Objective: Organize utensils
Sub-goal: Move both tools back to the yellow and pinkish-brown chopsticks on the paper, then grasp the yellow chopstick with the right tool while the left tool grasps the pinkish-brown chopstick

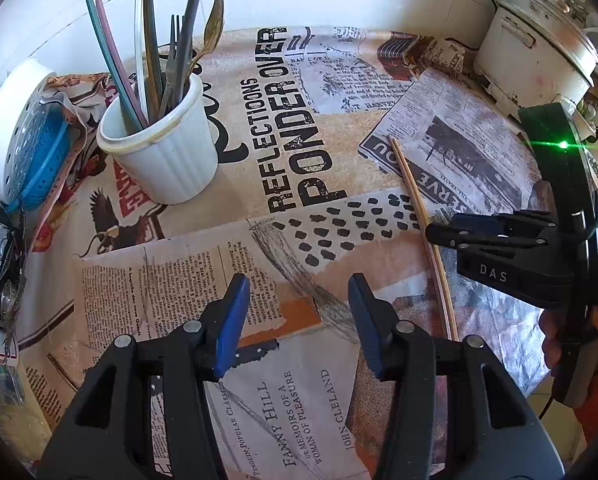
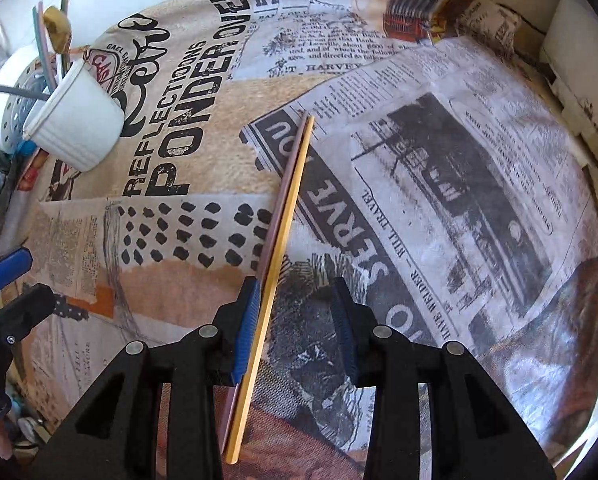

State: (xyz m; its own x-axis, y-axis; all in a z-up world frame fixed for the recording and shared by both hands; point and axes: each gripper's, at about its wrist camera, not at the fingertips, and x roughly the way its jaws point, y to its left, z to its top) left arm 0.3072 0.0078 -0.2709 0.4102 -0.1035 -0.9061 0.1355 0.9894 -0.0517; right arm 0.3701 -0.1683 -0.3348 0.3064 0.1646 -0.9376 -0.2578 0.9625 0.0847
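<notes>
My right claw [image 2: 295, 320] hangs open over two chopsticks [image 2: 287, 216] lying side by side on the newsprint cloth [image 2: 439, 160], its left pad beside them. My left claw [image 1: 299, 320] waits open and empty. Closing off-centre could, I judge, catch one stick only, well short of the white cup [image 2: 75, 120].

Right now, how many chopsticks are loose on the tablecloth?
2, side by side: a yellow chopstick and a pink chopstick touching along its left, both running between the right gripper fingers. More stand in the white cup.
</notes>
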